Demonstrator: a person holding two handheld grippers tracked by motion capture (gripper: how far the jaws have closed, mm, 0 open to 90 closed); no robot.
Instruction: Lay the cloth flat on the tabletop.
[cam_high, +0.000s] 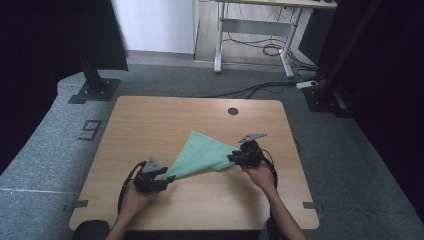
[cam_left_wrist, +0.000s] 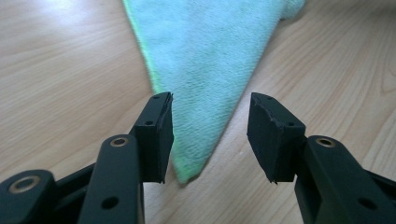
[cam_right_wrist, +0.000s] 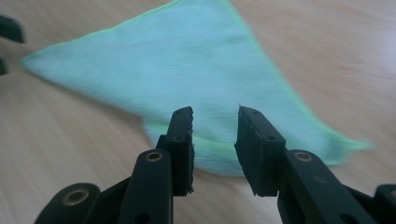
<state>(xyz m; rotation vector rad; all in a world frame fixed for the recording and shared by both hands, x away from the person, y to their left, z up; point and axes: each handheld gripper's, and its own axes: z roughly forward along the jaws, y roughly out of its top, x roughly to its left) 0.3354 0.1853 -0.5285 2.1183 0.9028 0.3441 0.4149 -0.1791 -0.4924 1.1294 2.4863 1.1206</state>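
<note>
A green cloth (cam_high: 205, 155), folded into a triangle, is spread on the wooden table (cam_high: 150, 125), its long axis running between the two grippers. Its pointed corner is seen between the parted jaws of the left gripper (cam_left_wrist: 210, 135), unpinched. The right gripper (cam_right_wrist: 215, 140) is held open over the opposite folded edge, seemingly not touching, though blurred. Grey carpet (cam_high: 50, 145) surrounds the table.

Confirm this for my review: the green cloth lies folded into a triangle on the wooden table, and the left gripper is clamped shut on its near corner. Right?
Not quite. The left gripper is open, not clamped: in the left gripper view its jaws stand apart, with the corner of the green cloth lying between them untouched. The rest holds: the cloth lies folded into a triangle on the wooden table.
</note>
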